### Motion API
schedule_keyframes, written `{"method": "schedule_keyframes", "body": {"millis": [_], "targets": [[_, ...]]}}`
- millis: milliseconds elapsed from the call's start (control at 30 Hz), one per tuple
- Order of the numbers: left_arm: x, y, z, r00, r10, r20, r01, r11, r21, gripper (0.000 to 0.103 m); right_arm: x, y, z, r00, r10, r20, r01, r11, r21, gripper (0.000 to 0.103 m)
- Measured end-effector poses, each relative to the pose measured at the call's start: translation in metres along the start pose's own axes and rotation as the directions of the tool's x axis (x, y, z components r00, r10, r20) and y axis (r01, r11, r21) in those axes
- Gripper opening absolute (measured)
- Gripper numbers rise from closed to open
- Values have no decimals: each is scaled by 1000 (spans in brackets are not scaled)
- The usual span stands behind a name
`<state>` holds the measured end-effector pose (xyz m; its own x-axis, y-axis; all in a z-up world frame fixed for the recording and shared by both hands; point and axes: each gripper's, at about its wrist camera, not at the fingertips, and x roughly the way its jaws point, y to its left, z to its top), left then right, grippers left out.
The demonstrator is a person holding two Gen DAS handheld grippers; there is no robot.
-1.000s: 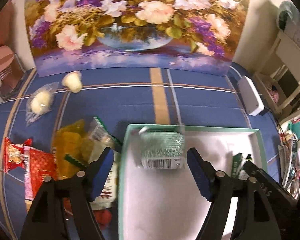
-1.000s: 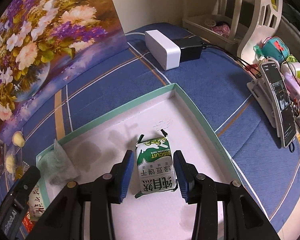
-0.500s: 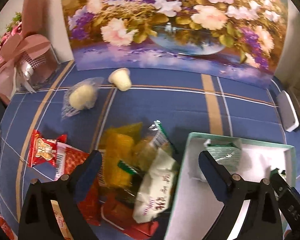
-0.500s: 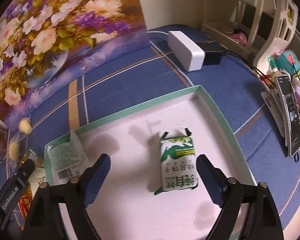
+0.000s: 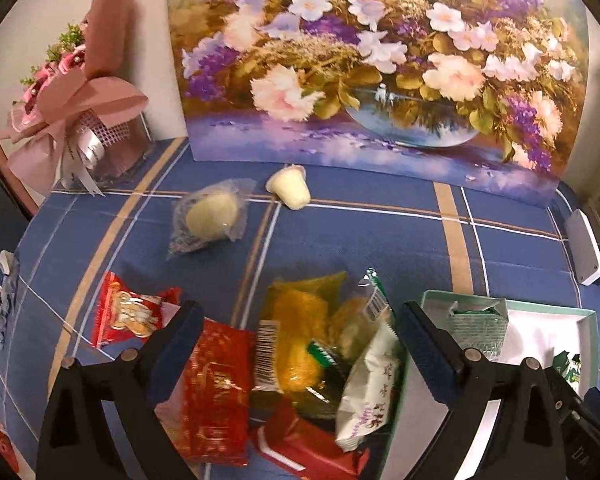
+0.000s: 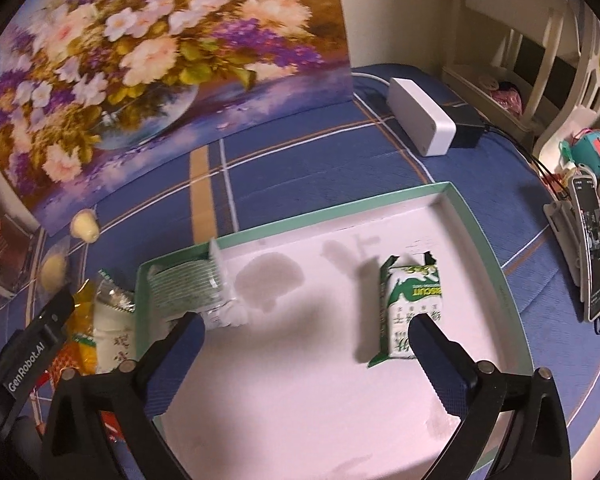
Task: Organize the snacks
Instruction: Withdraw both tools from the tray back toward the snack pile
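A white tray with a green rim [image 6: 380,200] lies on the blue cloth. In it are a green biscuit pack [image 6: 410,300] and, at the left corner, a pale green pack [image 6: 188,286]. My right gripper [image 6: 307,324] hangs over the tray, its jaws opening, with nothing pressed between them; the biscuit pack lies by its right finger. My left gripper [image 5: 300,320] stands open above a pile left of the tray [image 5: 540,306]: a yellow pack [image 5: 300,328], a white pack [image 5: 374,392] and a red pack [image 5: 216,384].
A red bear pack [image 5: 132,312], a wrapped pastry [image 5: 212,212] and a jelly cup [image 5: 290,190] lie further back. A flower painting [image 5: 380,60] and a pink gift box [image 5: 84,112] stand behind. A white device [image 6: 420,120] and a phone on a stand [image 6: 592,240] sit on the right.
Both grippers opened wide. The right one let go of the biscuit pack and drew back. The left one left the pale green pack in the tray and swung left over the snack pile.
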<state>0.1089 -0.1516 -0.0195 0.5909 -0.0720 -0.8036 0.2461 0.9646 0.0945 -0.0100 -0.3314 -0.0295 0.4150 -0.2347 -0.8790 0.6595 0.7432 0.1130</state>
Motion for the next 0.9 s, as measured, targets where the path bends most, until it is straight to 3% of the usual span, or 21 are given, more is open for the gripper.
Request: {"method": "schedule_keyframes", "body": {"millis": [400,633,900], "targets": [[-33,38,-3,998,-55,35,57,997,-50,98,-24,34,-25,996,64,60,-60,996,-68,103],[-54,58,-13,998,-9,66,11,1000,-17,98,-40,50,-42,993,95,76,-86,991,-106,103],[-72,83,-24,998,-23,57,25,999,-39,98,-54,69,-65,991,116,66,-102,979,-176,103]]}}
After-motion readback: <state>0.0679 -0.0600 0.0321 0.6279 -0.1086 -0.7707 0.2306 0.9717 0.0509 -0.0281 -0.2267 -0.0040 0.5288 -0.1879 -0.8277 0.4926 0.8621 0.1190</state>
